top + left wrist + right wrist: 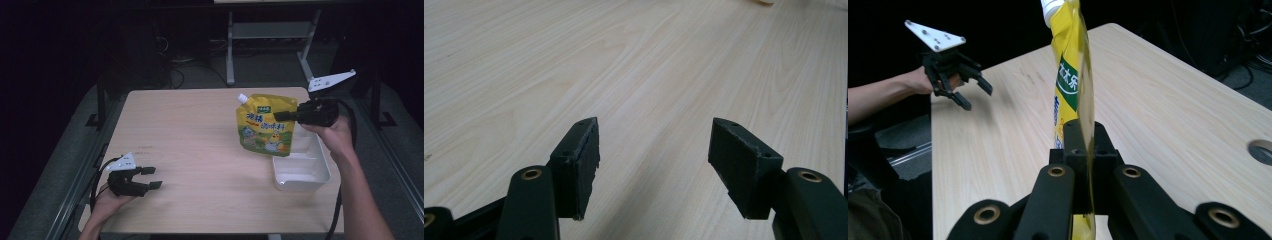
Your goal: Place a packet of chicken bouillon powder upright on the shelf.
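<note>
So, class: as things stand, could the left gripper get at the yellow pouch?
Probably yes: bare table lies between the open left gripper and the yellow pouch, though the right gripper already clamps it.

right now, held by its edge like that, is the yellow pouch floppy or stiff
Probably fairly stiff: the yellow pouch hangs flat and upright from the right gripper, pinched at one edge. Its thin film looks slick, so it may slip. It seems light, since one pinch carries it.

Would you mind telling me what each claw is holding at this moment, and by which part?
The right claw grips the yellow spouted pouch by its side edge, upright. The left claw is open, holding nothing.
</note>
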A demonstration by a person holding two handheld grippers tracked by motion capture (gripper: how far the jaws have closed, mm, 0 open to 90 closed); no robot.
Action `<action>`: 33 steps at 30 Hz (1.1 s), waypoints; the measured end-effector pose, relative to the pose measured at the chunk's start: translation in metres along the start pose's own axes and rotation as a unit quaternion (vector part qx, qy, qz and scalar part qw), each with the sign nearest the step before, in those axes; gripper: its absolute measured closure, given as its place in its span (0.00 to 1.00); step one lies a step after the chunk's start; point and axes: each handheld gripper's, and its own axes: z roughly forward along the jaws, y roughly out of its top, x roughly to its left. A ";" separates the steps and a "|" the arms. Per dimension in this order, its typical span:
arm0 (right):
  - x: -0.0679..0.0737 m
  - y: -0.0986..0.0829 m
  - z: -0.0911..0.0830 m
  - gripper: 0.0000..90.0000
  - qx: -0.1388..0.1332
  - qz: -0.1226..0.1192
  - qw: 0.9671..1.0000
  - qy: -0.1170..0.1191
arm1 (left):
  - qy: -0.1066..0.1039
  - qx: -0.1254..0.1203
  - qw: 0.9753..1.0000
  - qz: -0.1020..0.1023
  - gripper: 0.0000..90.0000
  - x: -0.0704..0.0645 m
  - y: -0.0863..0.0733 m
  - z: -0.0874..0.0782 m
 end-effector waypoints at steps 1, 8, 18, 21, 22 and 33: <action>-0.002 -0.001 -0.002 1.00 0.000 0.000 1.000 -0.003 | 0.000 -0.001 1.000 -0.001 0.41 0.000 0.000 0.000; -0.017 -0.008 -0.017 1.00 -0.006 0.016 1.000 -0.023 | 0.004 -0.005 1.000 -0.008 0.41 0.001 -0.002 -0.001; -0.034 -0.021 -0.038 0.99 -0.005 0.023 0.998 -0.051 | 0.006 -0.001 1.000 -0.016 0.40 0.003 -0.006 0.000; -0.038 -0.028 -0.042 0.99 -0.008 0.027 0.998 -0.058 | 0.008 -0.005 1.000 -0.017 0.40 0.001 -0.006 -0.002; -0.039 -0.031 -0.043 1.00 -0.008 0.029 0.998 -0.058 | 0.008 -0.006 1.000 -0.018 0.40 0.001 -0.006 -0.002; -0.051 -0.043 -0.049 0.99 0.008 0.043 0.996 -0.079 | 0.008 -0.005 1.000 -0.020 0.40 0.001 -0.006 -0.001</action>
